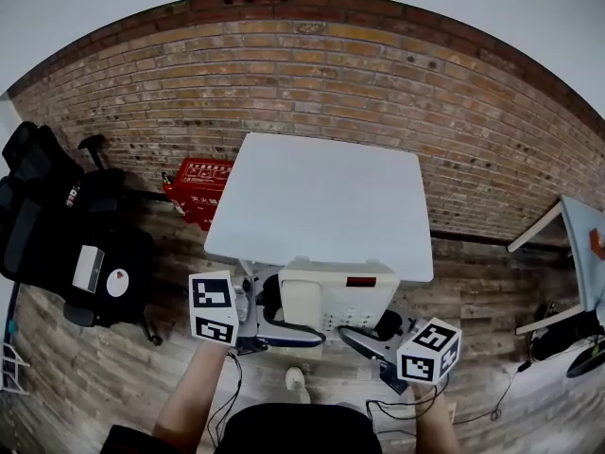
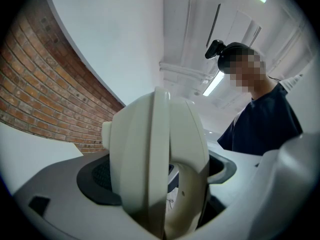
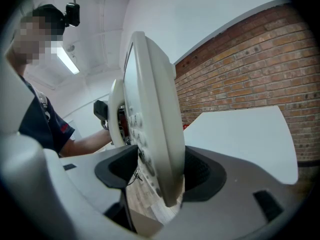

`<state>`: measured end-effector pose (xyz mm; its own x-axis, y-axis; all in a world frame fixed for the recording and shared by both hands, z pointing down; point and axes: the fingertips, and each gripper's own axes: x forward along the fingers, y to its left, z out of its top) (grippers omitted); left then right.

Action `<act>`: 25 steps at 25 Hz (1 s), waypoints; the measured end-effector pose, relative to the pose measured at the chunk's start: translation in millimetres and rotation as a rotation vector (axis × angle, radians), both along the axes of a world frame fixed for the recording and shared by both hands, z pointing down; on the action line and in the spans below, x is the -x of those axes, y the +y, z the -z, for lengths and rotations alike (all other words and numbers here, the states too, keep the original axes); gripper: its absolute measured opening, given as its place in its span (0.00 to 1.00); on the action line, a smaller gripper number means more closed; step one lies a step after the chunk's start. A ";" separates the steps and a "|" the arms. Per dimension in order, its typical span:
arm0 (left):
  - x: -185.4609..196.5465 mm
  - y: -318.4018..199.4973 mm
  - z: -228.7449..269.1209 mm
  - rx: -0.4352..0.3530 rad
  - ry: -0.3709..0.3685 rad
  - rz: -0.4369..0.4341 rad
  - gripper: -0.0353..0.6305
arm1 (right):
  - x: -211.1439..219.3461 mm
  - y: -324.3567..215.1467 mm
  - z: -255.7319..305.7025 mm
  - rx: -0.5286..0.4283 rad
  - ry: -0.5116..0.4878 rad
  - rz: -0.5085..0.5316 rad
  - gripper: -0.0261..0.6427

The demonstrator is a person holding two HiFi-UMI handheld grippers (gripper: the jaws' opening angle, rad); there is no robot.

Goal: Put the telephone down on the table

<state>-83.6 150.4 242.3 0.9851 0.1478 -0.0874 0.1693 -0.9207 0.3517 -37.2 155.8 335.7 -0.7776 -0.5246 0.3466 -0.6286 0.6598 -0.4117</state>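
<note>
**Your left gripper (image 1: 271, 329) & right gripper (image 1: 367, 340) clamp the telephone (image 1: 333, 296); table (image 1: 321, 192) dead ahead**

Left jaws pinch the handset side, right jaws the keypad edge, so the telephone hangs between them. Its width runs L-R, parallel w/ the table's near edge and right at it. The bare top lies beyond, away from you. Both hands look equally near. Judged next: carry it fwd together, keep it level, then lower.
</note>
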 end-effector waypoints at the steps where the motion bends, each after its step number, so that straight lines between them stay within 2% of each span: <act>1: 1.1 -3.0 -0.4 0.002 0.000 -0.001 0.74 | 0.9 -2.7 -0.4 0.003 0.001 -0.001 0.43; 9: 8.3 -11.6 -4.3 0.010 0.012 -0.011 0.74 | 7.3 -10.4 -3.3 0.007 0.011 -0.016 0.43; 25: -13.2 -41.2 -16.4 0.028 -0.003 -0.007 0.74 | -13.2 -38.5 -16.4 0.028 0.001 -0.012 0.43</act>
